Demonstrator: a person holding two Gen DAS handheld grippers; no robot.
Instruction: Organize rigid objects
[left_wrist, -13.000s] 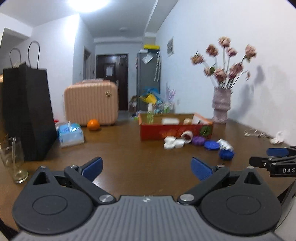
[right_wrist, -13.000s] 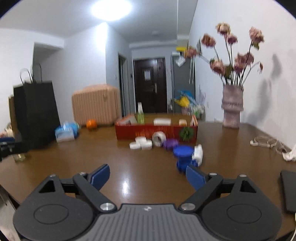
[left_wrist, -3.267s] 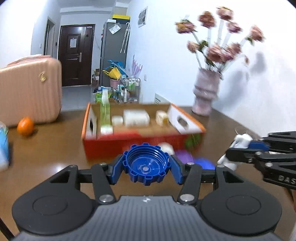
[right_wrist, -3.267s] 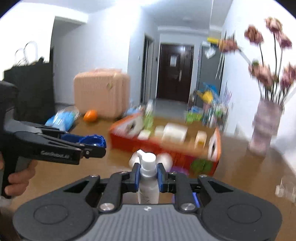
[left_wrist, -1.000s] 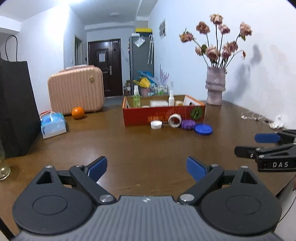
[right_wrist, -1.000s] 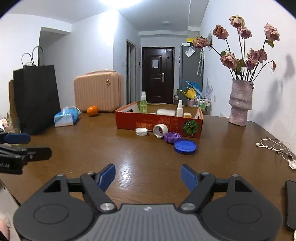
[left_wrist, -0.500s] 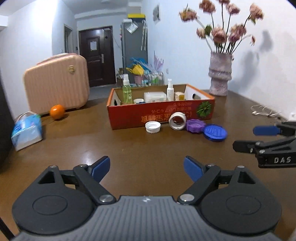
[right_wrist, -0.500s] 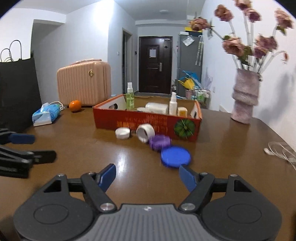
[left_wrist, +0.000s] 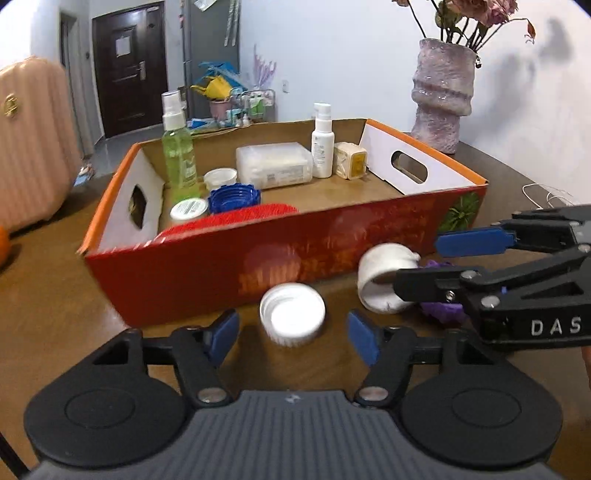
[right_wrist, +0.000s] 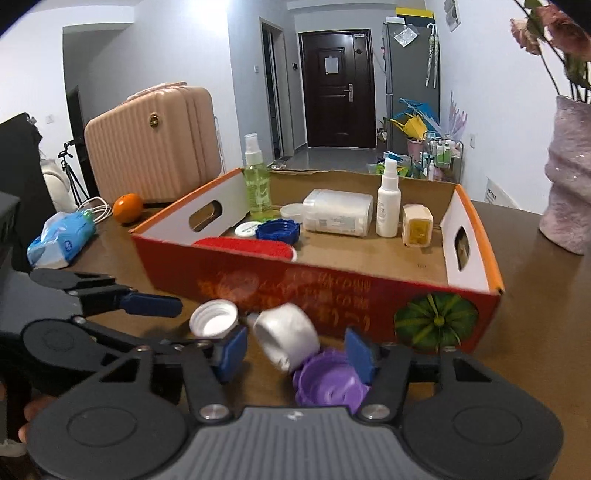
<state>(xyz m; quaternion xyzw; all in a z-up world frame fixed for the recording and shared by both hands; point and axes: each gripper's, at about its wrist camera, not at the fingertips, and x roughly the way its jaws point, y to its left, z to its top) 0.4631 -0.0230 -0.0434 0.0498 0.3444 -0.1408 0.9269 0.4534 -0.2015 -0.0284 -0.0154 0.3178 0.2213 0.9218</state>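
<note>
A red cardboard box (left_wrist: 295, 251) (right_wrist: 332, 280) stands on the brown table, holding bottles, lids and small containers. In front of it lie a small white cap (left_wrist: 292, 318) (right_wrist: 214, 318), a white cylindrical lid (left_wrist: 384, 280) (right_wrist: 286, 334) on its side, and a purple ridged lid (right_wrist: 328, 384) (left_wrist: 441, 308). My left gripper (left_wrist: 291, 332) is open with the white cap between its fingers, not touching. My right gripper (right_wrist: 295, 350) is open around the white cylindrical lid, with the purple lid just below it.
Inside the box are a green spray bottle (left_wrist: 178, 155), a white bottle (left_wrist: 322, 140), a blue lid (left_wrist: 234, 197), a red lid (left_wrist: 236, 219) and a clear case (left_wrist: 273, 164). A pink vase (left_wrist: 443, 92) stands at right, with a suitcase (right_wrist: 151, 144), orange (right_wrist: 127, 208) and tissue pack (right_wrist: 61, 236) at left.
Both grippers have moved forward, close to the front of the box. The white cap now lies between the left fingers and the white cylindrical lid between the right fingers.
</note>
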